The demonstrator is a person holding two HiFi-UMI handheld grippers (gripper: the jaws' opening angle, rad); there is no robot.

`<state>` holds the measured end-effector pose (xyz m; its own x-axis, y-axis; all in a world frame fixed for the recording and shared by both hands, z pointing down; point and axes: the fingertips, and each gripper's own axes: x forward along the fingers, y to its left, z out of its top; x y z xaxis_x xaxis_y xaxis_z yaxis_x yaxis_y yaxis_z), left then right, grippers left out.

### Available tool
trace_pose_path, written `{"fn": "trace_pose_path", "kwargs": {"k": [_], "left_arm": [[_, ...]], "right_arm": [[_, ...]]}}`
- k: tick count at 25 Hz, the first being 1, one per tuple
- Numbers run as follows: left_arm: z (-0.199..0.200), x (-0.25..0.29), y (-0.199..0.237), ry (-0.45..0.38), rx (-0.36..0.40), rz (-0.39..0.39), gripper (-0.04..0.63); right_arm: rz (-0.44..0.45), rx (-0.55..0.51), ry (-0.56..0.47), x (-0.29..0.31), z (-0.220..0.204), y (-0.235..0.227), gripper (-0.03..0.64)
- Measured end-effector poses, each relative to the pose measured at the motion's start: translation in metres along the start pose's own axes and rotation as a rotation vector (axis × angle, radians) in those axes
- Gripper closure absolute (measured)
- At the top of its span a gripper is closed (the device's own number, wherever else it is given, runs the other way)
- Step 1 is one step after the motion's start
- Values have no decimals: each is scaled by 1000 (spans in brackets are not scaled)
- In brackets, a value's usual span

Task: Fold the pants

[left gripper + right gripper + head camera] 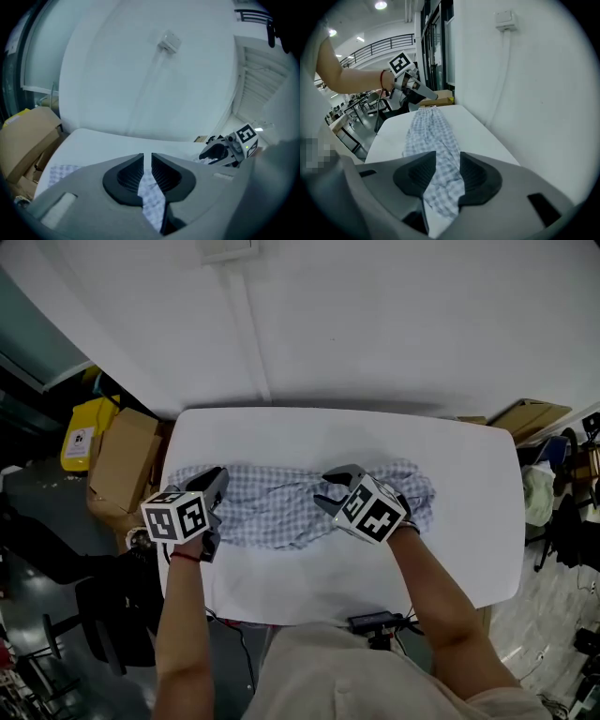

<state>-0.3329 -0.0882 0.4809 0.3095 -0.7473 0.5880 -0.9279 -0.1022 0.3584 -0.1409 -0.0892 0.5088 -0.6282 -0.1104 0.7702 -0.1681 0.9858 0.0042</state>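
Blue-and-white checked pants [281,507] lie stretched left to right across the white table [375,437]. My left gripper [216,486] is at their left end, raised a little off the table. In the left gripper view its jaws [147,159] stand close together, with a strip of the checked cloth [152,197] pinched between the pads. My right gripper [336,487] is over the right half of the pants. In the right gripper view its jaws [447,159] stand wider, and a bunched fold of the pants [440,187] fills the gap and touches both pads.
Cardboard boxes [127,460] and a yellow container [82,432] stand on the floor off the table's left end. More cardboard [530,416] lies at the far right. A white wall with a cable duct [248,324] rises right behind the table.
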Motion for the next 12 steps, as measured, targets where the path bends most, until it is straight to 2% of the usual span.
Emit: {"fn": "trace_pose_path", "kwargs": {"k": [6, 12], "left_arm": [[-11, 22, -70, 32, 47, -91, 541], [-25, 41, -138, 60, 84, -172, 543]], "right_arm": [[-88, 93, -31, -48, -39, -15, 539], [-171, 197, -28, -94, -92, -29, 592]]}}
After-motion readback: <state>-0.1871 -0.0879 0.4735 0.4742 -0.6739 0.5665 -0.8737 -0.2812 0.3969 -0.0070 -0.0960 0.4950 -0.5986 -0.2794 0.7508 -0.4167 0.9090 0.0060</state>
